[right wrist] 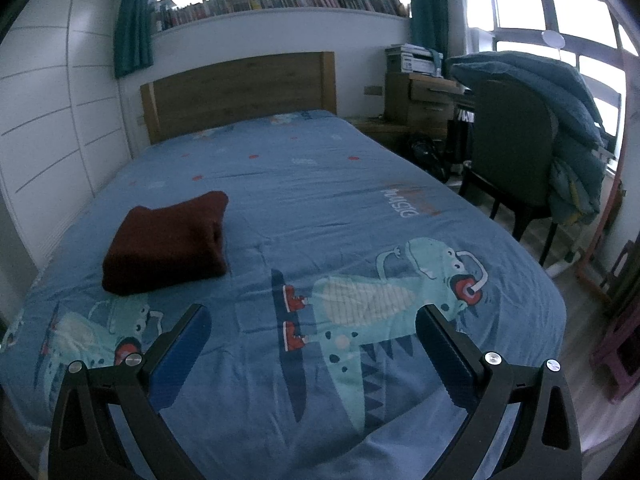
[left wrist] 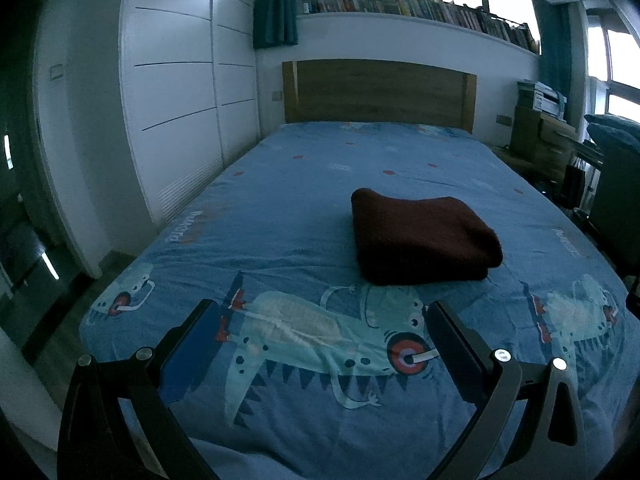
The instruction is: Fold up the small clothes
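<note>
Ahead of the left gripper (left wrist: 322,312), its fingers spread wide and empty, a folded dark red garment (left wrist: 420,236) lies on the blue dinosaur bedsheet (left wrist: 280,200). From the right wrist, the right gripper (right wrist: 312,316) also gapes empty, the garment (right wrist: 168,240) resting ahead to its left.

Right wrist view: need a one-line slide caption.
Right tool open and empty above the dinosaur-print bedsheet, with the dark red garment already folded at left.

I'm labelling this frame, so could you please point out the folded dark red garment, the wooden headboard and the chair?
folded dark red garment (left wrist: 424,236), left wrist view, top face.
wooden headboard (left wrist: 380,94), left wrist view, panel centre.
chair (right wrist: 512,136), right wrist view, backrest.
</note>
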Demonstrator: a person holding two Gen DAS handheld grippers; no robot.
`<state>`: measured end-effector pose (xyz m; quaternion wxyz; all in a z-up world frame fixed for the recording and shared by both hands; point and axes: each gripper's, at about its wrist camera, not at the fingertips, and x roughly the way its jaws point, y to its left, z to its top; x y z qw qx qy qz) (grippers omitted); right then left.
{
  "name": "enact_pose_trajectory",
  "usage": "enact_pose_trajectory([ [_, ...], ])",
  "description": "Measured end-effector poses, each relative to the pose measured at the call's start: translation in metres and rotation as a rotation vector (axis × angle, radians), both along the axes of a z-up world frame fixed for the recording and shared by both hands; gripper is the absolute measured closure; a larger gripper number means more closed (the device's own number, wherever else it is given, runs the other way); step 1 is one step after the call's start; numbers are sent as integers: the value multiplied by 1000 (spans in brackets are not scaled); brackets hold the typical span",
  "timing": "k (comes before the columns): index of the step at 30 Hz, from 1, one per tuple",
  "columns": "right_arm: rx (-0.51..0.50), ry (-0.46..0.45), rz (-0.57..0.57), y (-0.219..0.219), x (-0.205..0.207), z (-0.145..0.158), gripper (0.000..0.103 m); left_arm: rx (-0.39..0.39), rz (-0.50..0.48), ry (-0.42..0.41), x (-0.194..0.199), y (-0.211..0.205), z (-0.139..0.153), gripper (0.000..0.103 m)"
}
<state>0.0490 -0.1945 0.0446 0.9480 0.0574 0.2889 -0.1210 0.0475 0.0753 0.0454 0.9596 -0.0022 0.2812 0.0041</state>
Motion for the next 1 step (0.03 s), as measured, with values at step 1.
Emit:
enact_pose_trajectory([
  [1, 0, 0, -1, 0, -1, 0, 1, 0, -1, 0, 0, 0, 0, 2],
])
